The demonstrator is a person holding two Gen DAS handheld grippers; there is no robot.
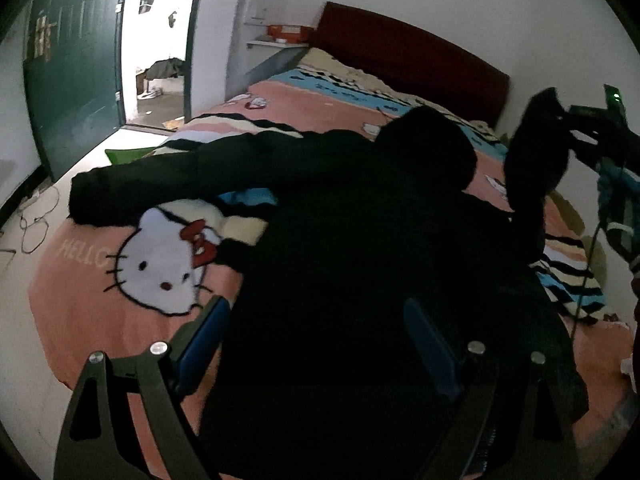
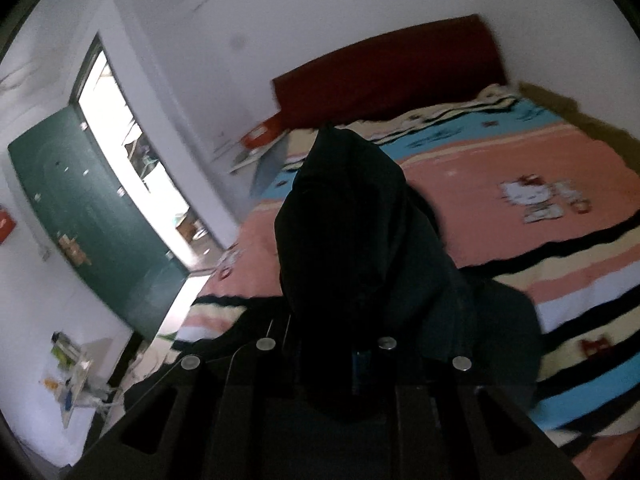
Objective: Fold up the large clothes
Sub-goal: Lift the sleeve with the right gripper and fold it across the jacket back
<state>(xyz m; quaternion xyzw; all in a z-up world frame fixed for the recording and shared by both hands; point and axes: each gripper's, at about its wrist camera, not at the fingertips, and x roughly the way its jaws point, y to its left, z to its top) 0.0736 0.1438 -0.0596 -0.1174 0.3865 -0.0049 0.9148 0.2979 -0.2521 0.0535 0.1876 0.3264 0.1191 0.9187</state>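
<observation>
One black hooded garment [image 1: 360, 240], spread on the bed, hood at the far end.
Two sleeves: one lying out to the left [image 1: 160, 176], one lifted at the right [image 1: 532, 160].
Two grippers: the left gripper [image 1: 316, 344] near, with two blue-padded fingers [image 1: 430, 344]; the right gripper [image 1: 580, 120] at far right.
One bed blanket [image 1: 100, 320], pink with stripes.
One large white cat face [image 1: 160, 264] printed near left.
One dark red headboard [image 1: 412, 56], far.
One green door [image 1: 76, 60], far left.
One orange box [image 1: 288, 32] on a shelf.
</observation>
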